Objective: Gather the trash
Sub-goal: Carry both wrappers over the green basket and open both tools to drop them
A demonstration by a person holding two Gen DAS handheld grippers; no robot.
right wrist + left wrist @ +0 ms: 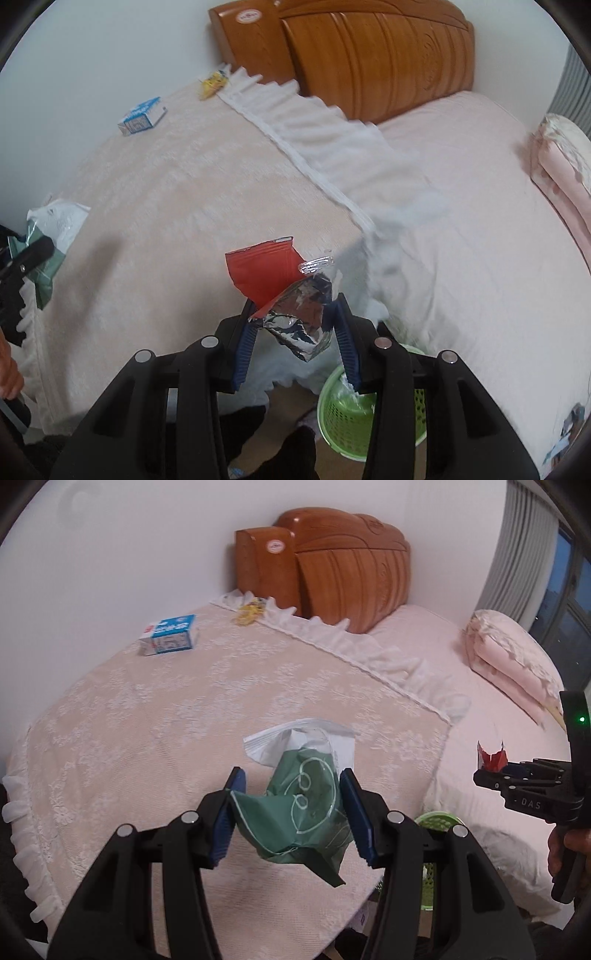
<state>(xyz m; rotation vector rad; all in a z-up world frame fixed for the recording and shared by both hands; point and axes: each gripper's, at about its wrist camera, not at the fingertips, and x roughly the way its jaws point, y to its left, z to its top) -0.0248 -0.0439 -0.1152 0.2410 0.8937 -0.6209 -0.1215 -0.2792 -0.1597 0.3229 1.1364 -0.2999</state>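
Your left gripper (pixel 291 812) is clamped on a green packet in a clear plastic bag (pixel 306 808), held above the lace-covered bed (pixel 155 709). Your right gripper (pixel 295 332) pinches a torn red and foil wrapper (pixel 288 295), which is also off the bed. The green basket (pixel 343 413) stands on the floor at about 5 o'clock in the right wrist view, just below that gripper's right finger.

Carry the wrapper directly over the basket's mouth before you let go; foil this light will probably flutter, so release low. Bring the left load over afterwards so the two grippers don't crowd the rim. A blue and white box (pixel 170 635) at 10 o'clock and a yellow scrap (pixel 249 613) near the headboard (pixel 332 572) at 12 o'clock remain on the bed.
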